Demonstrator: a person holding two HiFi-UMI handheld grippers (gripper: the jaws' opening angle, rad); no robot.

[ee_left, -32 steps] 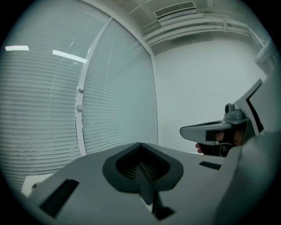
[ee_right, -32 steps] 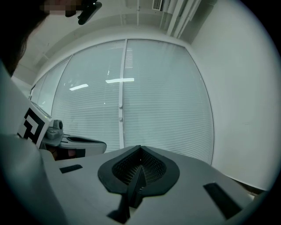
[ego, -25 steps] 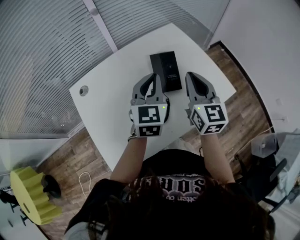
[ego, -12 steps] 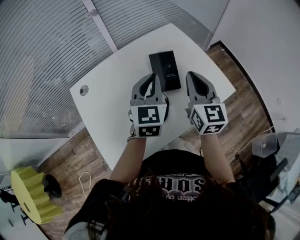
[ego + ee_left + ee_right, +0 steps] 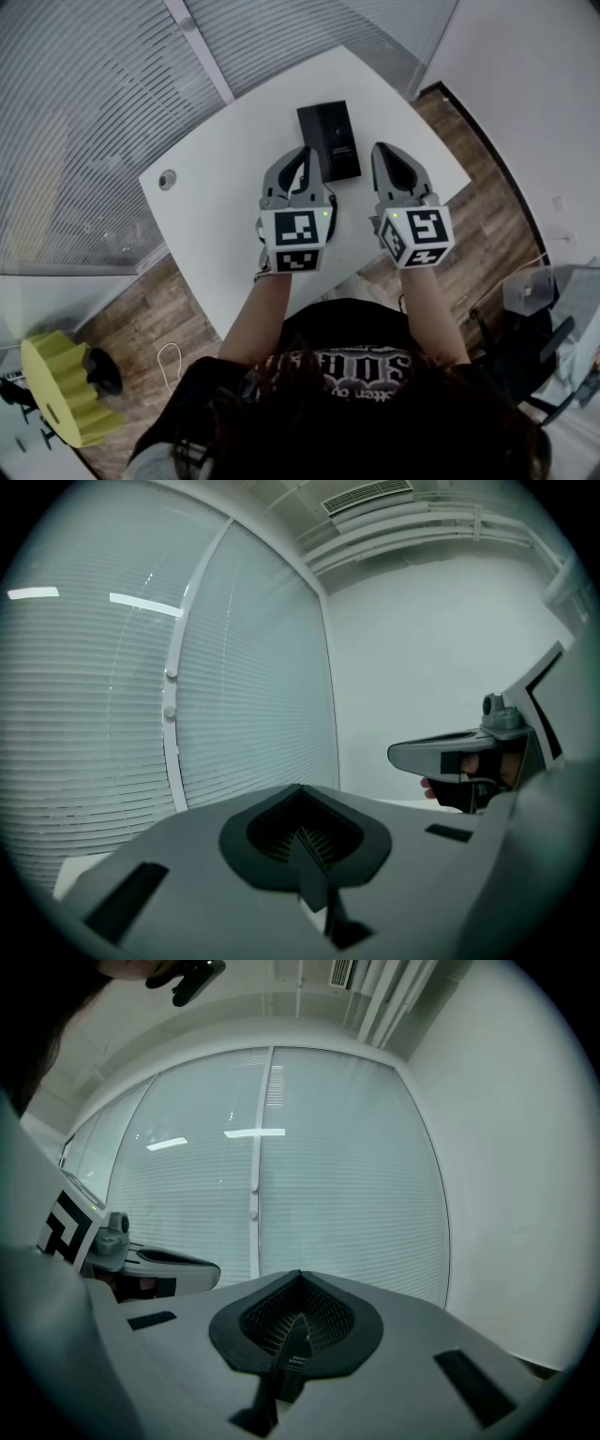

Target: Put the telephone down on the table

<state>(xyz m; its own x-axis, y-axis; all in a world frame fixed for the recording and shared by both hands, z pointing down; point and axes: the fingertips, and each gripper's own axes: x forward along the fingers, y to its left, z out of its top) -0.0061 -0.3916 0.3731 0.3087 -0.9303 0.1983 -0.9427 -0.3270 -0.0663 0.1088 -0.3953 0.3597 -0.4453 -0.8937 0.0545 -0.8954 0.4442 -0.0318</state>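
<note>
On the white bench (image 5: 216, 187) with its rounded edge, which fills the middle of the head view, nothing has moved over the last second. Both hands hold where they were, and the only difference between pictures is a slight drift of the camera.

The left gripper (image 5: 305, 152), grey with a marker cube at its rear, points toward twelve o'clock. Its own view shows the jaws pressed together with nothing between them. The matching grey right gripper (image 5: 382, 150) lies parallel to it at three o'clock, its jaws likewise pressed together and empty.

The black rectangular telephone (image 5: 330, 141) lies flat on the bench between the two tips. It sits at about two o'clock from the left tip and ten o'clock from the right. The left gripper's side overlaps the telephone's near corner in the head view, and I cannot tell whether they touch. The right gripper is clearly apart from it.

With the telephone resting on the bench, free of both jaws, and no motion, the placing looks finished and nothing seems left to do.
</note>
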